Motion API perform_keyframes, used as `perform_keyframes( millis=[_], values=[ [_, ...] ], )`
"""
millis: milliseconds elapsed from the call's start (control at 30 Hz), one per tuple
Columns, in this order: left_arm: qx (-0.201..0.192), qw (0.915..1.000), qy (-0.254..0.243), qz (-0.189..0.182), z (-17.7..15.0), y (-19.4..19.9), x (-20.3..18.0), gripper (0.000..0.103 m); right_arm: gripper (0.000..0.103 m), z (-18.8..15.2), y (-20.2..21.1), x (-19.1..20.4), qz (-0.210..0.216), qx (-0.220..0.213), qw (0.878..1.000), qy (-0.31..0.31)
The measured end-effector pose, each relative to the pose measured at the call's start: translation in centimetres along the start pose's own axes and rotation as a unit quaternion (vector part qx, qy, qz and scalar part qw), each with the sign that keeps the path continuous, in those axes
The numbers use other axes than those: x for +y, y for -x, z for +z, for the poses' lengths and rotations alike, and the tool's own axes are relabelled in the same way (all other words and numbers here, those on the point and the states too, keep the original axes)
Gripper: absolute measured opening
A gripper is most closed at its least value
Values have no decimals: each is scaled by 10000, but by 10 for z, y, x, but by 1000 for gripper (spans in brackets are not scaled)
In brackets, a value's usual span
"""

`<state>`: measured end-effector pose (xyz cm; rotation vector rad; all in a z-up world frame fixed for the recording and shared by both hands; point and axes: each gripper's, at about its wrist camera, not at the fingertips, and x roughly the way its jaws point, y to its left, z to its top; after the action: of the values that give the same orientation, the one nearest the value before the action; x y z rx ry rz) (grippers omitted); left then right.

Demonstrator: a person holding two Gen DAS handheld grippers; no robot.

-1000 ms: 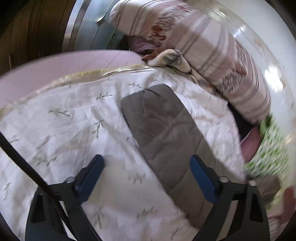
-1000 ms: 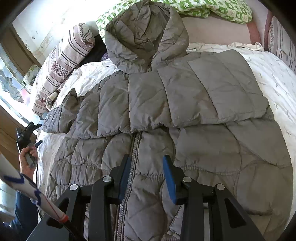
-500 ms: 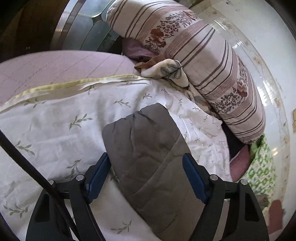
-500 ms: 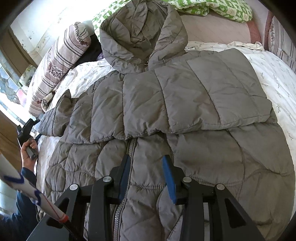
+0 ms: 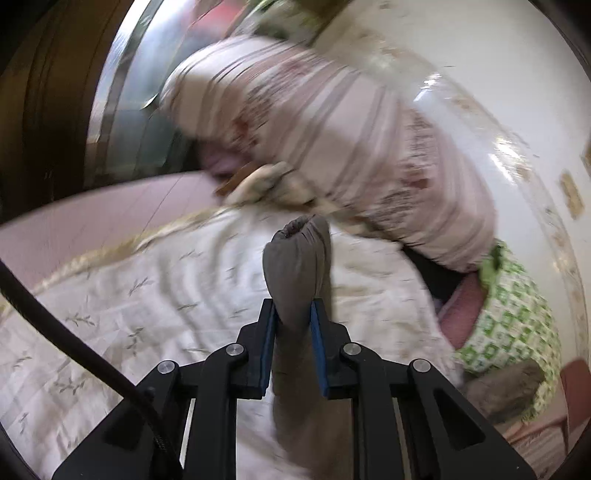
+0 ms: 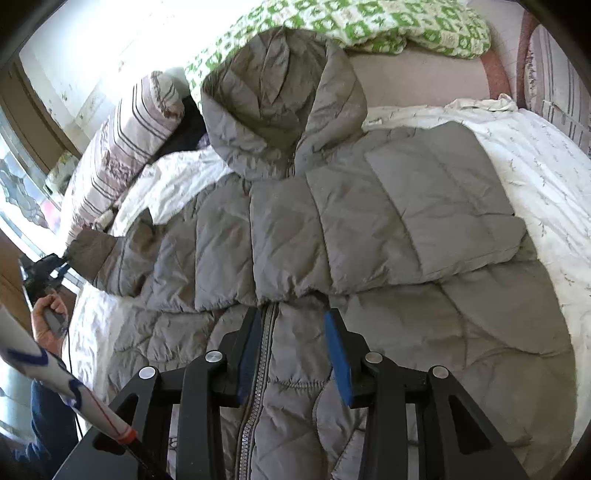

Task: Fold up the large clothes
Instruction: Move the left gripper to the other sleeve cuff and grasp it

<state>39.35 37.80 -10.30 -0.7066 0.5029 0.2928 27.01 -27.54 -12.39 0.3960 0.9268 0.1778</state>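
Note:
A grey puffer jacket [image 6: 332,229] with a hood lies front up on the bed, one sleeve folded across its chest. My left gripper [image 5: 291,314] is shut on the cuff end of the other sleeve [image 5: 295,258], which is pinched between the blue pads and lifted off the sheet. The right wrist view shows that same gripper [image 6: 61,267] at the far left, holding the sleeve end [image 6: 92,254]. My right gripper [image 6: 291,325] hovers above the jacket's zipper [image 6: 264,354], jaws partly apart, with nothing pressed between the pads.
The bed has a white leaf-print sheet [image 5: 129,295]. A striped pillow [image 5: 351,147] lies at the bed's far side, and a green-patterned blanket [image 6: 388,26] sits behind the hood. A person's hand [image 6: 48,317] holds the left gripper's handle. A wall and window frame stand behind the pillow.
My left gripper closed from wide open onto the sleeve end and rose, lifting it off the sheet. The right gripper stayed over the zipper.

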Motion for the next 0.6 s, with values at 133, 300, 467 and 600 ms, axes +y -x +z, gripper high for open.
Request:
perform_keyframes(
  millis=[133,300,467,600],
  values=[
    [-310,9986,-239,-361,-1,53,-49,16,39,4,14,-7,34,-155,9998,-130],
    [-693,9910,-847,-774,-24,126,-122,16,39,9,37,-8,91,-442,9989,-129],
    [-462,9902,-1171,-612,-57,137,-144,17,39,8,52,-14,255,-516,9982,-160],
    [-95,9980,-599,-175,-55,101,-92,59,39,5,51,-21,233,-441,9986,-159]
  ],
)
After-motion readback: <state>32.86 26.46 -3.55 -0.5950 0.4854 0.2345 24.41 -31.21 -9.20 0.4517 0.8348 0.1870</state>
